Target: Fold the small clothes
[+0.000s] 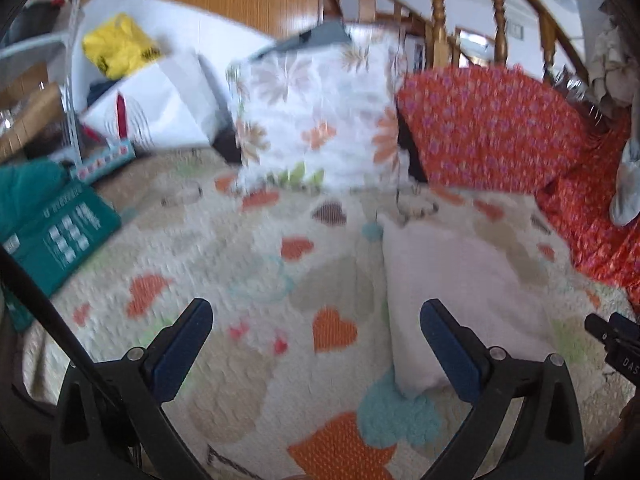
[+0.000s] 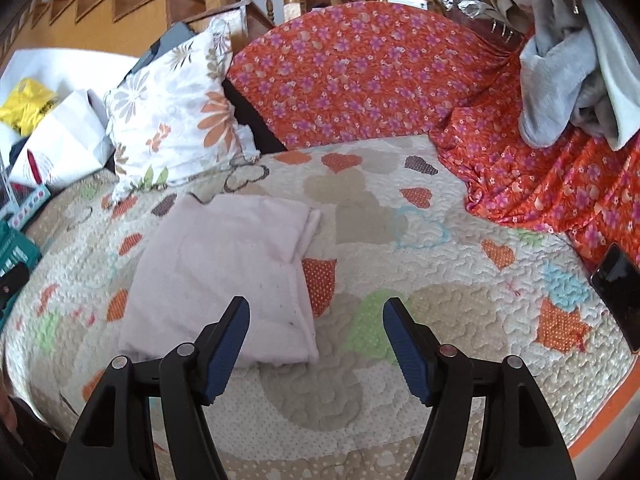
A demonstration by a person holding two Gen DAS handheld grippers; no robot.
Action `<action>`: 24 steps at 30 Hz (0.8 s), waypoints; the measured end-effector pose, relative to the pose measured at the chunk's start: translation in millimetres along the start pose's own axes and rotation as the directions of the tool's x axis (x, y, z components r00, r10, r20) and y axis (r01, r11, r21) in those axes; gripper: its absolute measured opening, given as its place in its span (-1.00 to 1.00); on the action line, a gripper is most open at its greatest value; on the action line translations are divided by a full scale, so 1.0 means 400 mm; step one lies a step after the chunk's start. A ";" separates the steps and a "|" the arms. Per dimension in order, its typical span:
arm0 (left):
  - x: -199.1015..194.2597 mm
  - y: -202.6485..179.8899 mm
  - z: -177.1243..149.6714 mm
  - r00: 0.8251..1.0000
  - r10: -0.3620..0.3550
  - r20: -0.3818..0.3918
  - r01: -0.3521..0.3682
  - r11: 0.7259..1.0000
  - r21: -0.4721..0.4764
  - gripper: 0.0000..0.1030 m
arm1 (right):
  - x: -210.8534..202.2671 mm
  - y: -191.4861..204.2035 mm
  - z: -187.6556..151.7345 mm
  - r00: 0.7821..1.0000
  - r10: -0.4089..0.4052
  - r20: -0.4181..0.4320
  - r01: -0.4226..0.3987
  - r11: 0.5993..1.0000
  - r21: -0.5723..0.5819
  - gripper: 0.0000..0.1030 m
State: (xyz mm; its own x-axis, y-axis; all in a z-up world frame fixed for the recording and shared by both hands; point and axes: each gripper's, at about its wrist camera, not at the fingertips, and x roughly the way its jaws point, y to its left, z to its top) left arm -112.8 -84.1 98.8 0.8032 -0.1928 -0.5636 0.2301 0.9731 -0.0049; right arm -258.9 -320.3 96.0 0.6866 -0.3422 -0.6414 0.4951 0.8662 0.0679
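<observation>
1. I read no clear writing; the left view is blurred.
2. My left tongs and right tongs both stand apart, holding nothing.
3. The folded pale pink cloth lies flat on the heart-patterned quilted cover, ahead-left of my right tongs and ahead-right of my left; bare quilt surrounds it.
4. Only the right view shows a black phone, far right.
</observation>
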 end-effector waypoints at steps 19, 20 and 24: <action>0.209 -0.032 -0.188 0.936 -0.006 -0.352 0.041 0.995 0.090 1.00 | 0.156 -0.011 -0.057 0.991 0.043 -0.125 -0.031 0.994 0.100 0.44; 0.219 -0.032 -0.195 0.927 -0.011 -0.374 0.045 0.996 0.082 1.00 | 0.157 -0.010 -0.057 0.991 0.044 -0.125 -0.031 0.994 0.101 0.44; 0.228 -0.032 -0.203 0.924 -0.012 -0.383 0.040 0.997 0.065 1.00 | 0.157 -0.003 -0.059 0.991 0.047 -0.125 -0.035 0.995 0.098 0.44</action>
State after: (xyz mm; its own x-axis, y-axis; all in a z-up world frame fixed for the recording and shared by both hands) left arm -87.3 -103.8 -19.5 0.5290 -0.1420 -0.8367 0.2974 0.9544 0.0261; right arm -228.9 -334.2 37.4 0.6370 -0.2529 -0.7282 0.5208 0.8376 0.1647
